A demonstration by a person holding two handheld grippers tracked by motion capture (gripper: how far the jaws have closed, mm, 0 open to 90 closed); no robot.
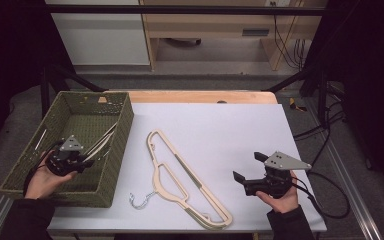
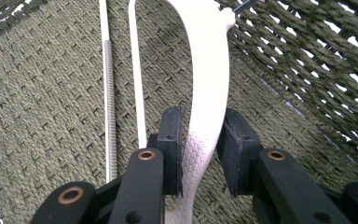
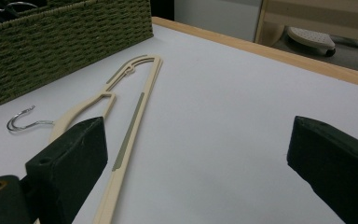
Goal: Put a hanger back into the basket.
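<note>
Hanger lies between left claw's parted jaws.

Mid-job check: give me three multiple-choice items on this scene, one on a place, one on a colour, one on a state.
1. Where does the beige hanger lie?
A. Inside the basket
B. On the white table top, between the basket and the right gripper
C. Between the right gripper's jaws

2. What colour is the woven basket?
A. Green
B. Red
C. Blue

3. How do the right gripper's jaws stand?
A. Shut on the hanger's hook
B. Shut, with nothing in them
C. Wide open, with nothing between them

Answers:
1 B: the beige hanger lies flat on the table top, right of the basket.
2 A: its weave is olive green.
3 C: the right gripper shows bare table between its spread jaws.
</note>
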